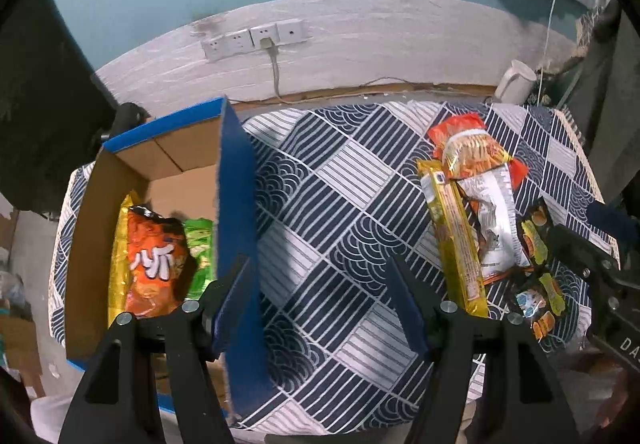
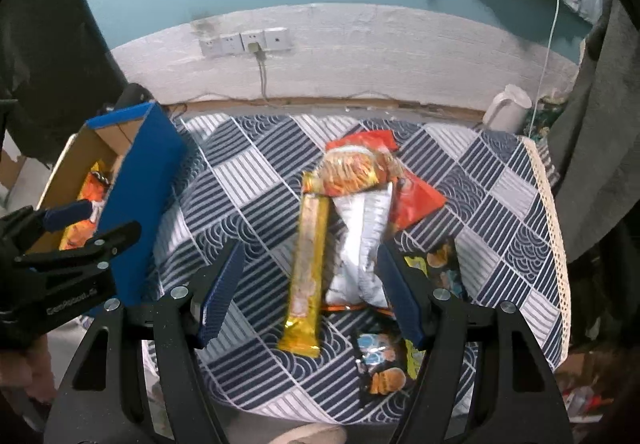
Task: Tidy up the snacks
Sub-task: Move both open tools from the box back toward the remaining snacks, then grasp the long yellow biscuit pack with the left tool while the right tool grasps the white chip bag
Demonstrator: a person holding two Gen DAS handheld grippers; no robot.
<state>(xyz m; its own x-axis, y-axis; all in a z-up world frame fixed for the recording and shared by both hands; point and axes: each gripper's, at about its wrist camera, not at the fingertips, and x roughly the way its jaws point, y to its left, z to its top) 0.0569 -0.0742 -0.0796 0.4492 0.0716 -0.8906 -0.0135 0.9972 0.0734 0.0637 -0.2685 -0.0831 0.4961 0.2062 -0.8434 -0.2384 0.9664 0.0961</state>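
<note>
Left gripper (image 1: 320,296), right gripper (image 2: 310,288): jaws half-spread, empty. Yellow wafer pack (image 2: 306,276) mid-desk (image 2: 256,163), box (image 1: 236,203) far left. Pack light, crinkly, slippery, crushable; pinch across narrow middle.

Your blue cardboard box (image 1: 236,203) holds an orange bag (image 1: 154,264), standing with a green one (image 1: 200,252); the long yellow pack (image 2: 306,268), white pouch (image 2: 360,244) and others lie heaped flat nearby.

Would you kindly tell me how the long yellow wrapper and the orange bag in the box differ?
The long yellow foil wrapper is slim and lies on the patterned cloth; the orange crinkly snack bag is broad and sits inside the blue cardboard box. The wrapper partly underlies other packets; the bag lies atop its neighbours. Both lie untouched.
</note>
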